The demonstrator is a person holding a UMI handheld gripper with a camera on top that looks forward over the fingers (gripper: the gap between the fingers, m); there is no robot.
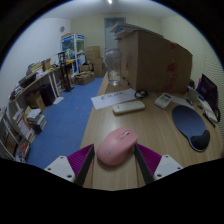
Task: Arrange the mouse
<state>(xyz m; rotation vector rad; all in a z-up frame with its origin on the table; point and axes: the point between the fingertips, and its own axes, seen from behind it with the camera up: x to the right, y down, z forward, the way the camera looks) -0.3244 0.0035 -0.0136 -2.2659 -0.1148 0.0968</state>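
Note:
A pink computer mouse (117, 145) sits between my two fingers, above the light wooden desk (150, 130). My gripper (116, 152) is shut on it: the magenta pads (84, 158) touch its left and right sides. The mouse's front end points forward along the desk. A dark blue mouse mat with a wrist rest (190, 128) lies on the desk ahead and to the right of the fingers. Whether the mouse rests on the desk or is lifted off it I cannot tell.
A white keyboard (113, 98) and a small white device (128, 107) lie further ahead. A large cardboard box (155, 58) stands behind them. A laptop (208, 92) is far right. Shelves (25, 105) and blue floor (60, 125) are left of the desk.

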